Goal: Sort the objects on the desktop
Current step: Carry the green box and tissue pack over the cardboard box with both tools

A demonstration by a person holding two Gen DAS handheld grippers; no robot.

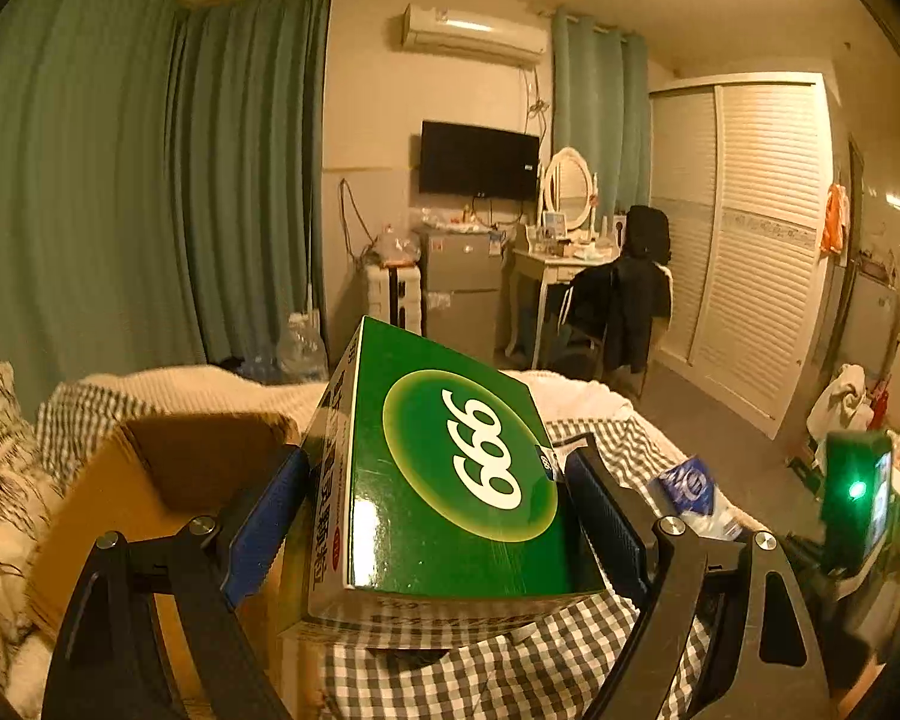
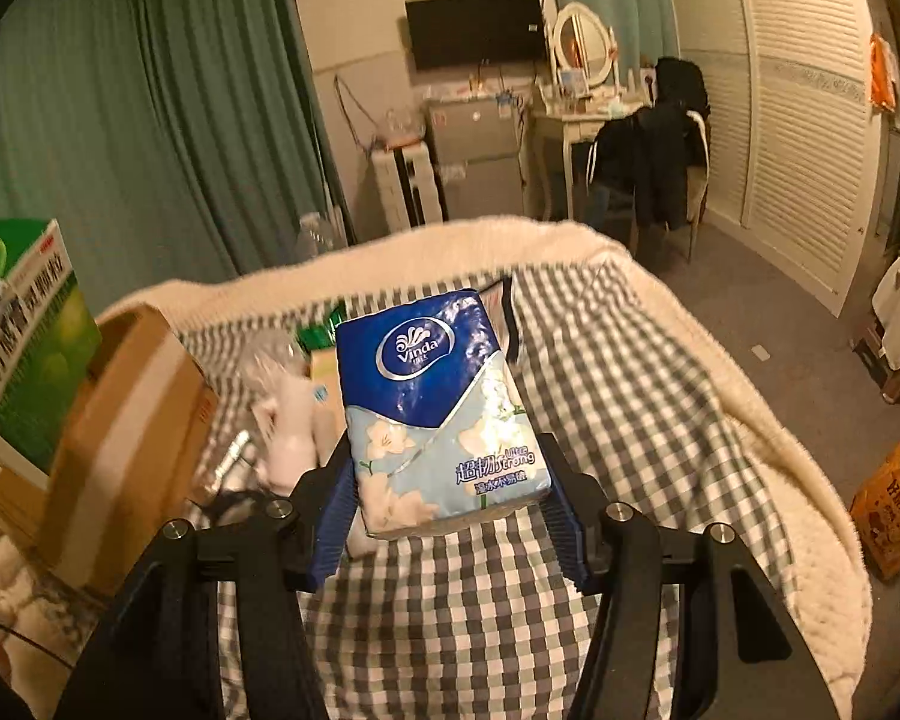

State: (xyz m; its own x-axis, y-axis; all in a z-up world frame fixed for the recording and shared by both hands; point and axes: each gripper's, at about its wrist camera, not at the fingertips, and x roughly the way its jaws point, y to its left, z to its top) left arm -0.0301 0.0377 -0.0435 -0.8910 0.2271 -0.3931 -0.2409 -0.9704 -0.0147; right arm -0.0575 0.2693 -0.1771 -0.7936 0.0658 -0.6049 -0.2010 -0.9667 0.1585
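Note:
My left gripper (image 1: pixel 435 516) is shut on a green box marked 999 (image 1: pixel 450 474) and holds it up above the checked cloth, just right of an open cardboard box (image 1: pixel 150 480). The green box also shows at the far left of the right wrist view (image 2: pixel 30 348), above the cardboard box (image 2: pixel 132 420). My right gripper (image 2: pixel 450 504) is shut on a blue Vinda tissue pack (image 2: pixel 438 408) and holds it over the checked cloth (image 2: pixel 600 420). The tissue pack also shows in the left wrist view (image 1: pixel 693 492).
Loose items lie on the cloth beside the cardboard box: a clear plastic bottle (image 2: pixel 276 360), a white bottle (image 2: pixel 294 438), a small green packet (image 2: pixel 324 330). A cream blanket (image 2: pixel 780 450) edges the bed. A brown carton (image 2: pixel 888 510) stands on the floor at right.

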